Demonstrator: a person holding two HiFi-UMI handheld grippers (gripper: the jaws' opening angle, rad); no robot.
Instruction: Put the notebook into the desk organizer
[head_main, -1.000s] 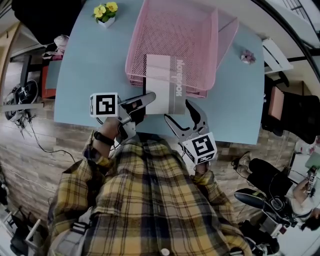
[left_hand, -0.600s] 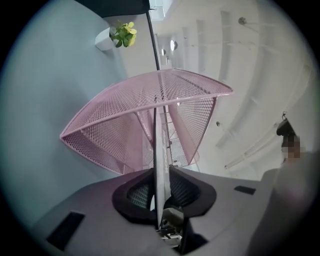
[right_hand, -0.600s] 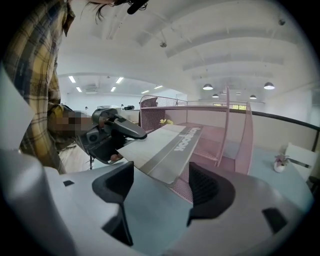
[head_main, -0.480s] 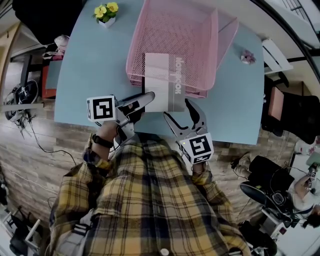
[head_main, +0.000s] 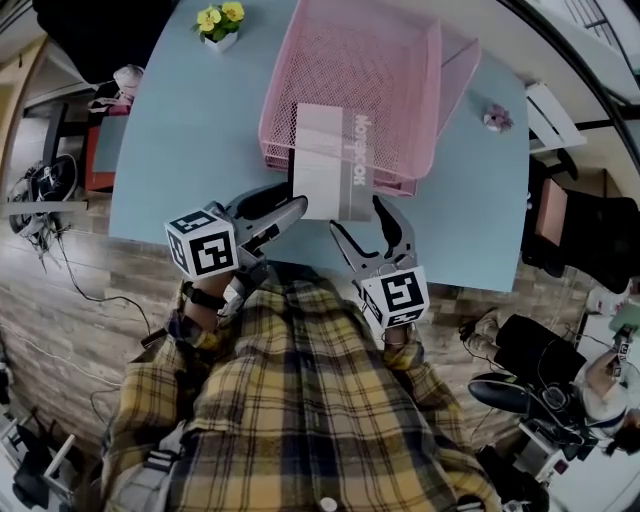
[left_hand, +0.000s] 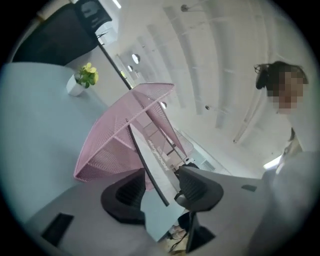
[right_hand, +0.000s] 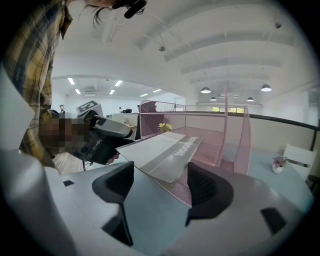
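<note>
**Notebook released, halfway into the tray**

Pale blue table carries the pink mesh desk organizer. The notebook lies flat, its far end inside and its near end jutting over the front lip. It looks thin, light and fairly stiff, with a smooth cover likely to slide on mesh; the overhanging near edge is the place to pinch. The left gripper is opening, with that edge between its pads but unpressed; a second ago it was clamped there. The right gripper stands apart, empty.
</note>
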